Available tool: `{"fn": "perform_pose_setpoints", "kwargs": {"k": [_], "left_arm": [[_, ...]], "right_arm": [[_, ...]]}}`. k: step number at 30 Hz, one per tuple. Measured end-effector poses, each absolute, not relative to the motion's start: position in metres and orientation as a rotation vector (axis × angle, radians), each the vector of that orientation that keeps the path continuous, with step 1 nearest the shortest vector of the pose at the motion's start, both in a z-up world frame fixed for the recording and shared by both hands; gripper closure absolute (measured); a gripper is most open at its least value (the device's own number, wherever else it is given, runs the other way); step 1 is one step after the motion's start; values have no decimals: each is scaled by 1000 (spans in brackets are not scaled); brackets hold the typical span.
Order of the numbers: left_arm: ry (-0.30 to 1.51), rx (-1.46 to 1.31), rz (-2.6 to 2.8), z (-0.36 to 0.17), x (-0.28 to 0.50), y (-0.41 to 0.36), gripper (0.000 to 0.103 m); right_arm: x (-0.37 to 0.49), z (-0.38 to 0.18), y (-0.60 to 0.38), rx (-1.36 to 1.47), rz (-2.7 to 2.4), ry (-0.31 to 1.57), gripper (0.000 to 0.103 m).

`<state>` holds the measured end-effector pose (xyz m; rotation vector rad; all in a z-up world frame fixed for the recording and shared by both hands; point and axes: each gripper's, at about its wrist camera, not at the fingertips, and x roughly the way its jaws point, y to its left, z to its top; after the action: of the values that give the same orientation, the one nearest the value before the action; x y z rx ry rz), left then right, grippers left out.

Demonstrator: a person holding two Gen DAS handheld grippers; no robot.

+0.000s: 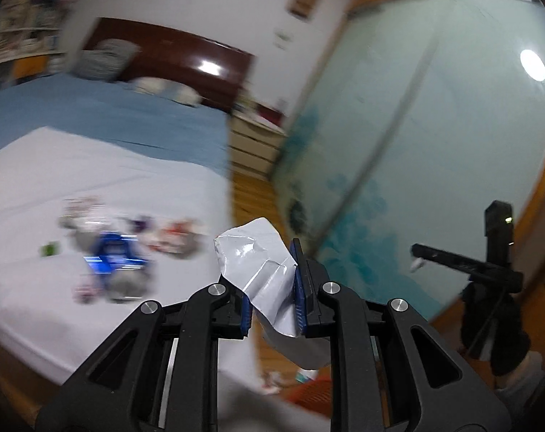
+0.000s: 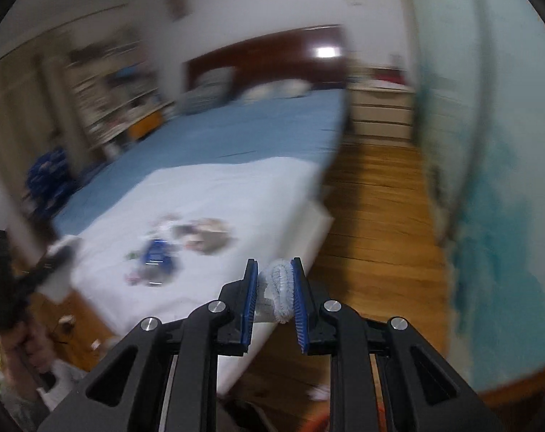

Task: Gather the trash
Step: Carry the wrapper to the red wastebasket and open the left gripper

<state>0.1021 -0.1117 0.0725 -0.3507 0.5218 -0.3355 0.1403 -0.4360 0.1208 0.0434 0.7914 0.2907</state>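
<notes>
Trash pile (image 1: 117, 252) sits blurred on the white sheet (image 1: 38, 187) at the foot of the bed (image 1: 121, 115), with a blue wrapper (image 1: 112, 257) in the middle of it. My left hand-held gripper (image 1: 272, 295) is clamped on a crumpled white wrapper (image 1: 258, 262) out past the bed's edge, over the wooden floor (image 2: 376, 216). My right hand-held gripper (image 2: 274, 293) pinches a fuzzy pale-blue scrap (image 2: 281, 286), and an orange basket (image 1: 308, 392) peeks below, its contents unclear.
</notes>
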Motion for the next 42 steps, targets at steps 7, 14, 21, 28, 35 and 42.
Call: {"fn": "perform_pose_setpoints", "kwargs": {"k": [7, 14, 21, 28, 35, 42], "left_arm": [[804, -176, -614, 32, 150, -307, 85], [1264, 81, -772, -112, 147, -450, 85], [1453, 200, -747, -165, 147, -474, 85], [1525, 203, -703, -175, 147, -484, 85], [1557, 195, -682, -181, 147, -486, 79], [1561, 155, -649, -180, 150, -480, 59]], "right_arm": [[91, 17, -571, 135, 81, 1026, 82], [19, -108, -629, 253, -48, 1285, 82], [9, -132, -618, 279, -53, 1300, 81], [21, -136, -602, 253, -46, 1290, 79], [24, -129, -602, 208, -97, 1271, 49], [24, -115, -601, 173, -133, 1256, 38]]}}
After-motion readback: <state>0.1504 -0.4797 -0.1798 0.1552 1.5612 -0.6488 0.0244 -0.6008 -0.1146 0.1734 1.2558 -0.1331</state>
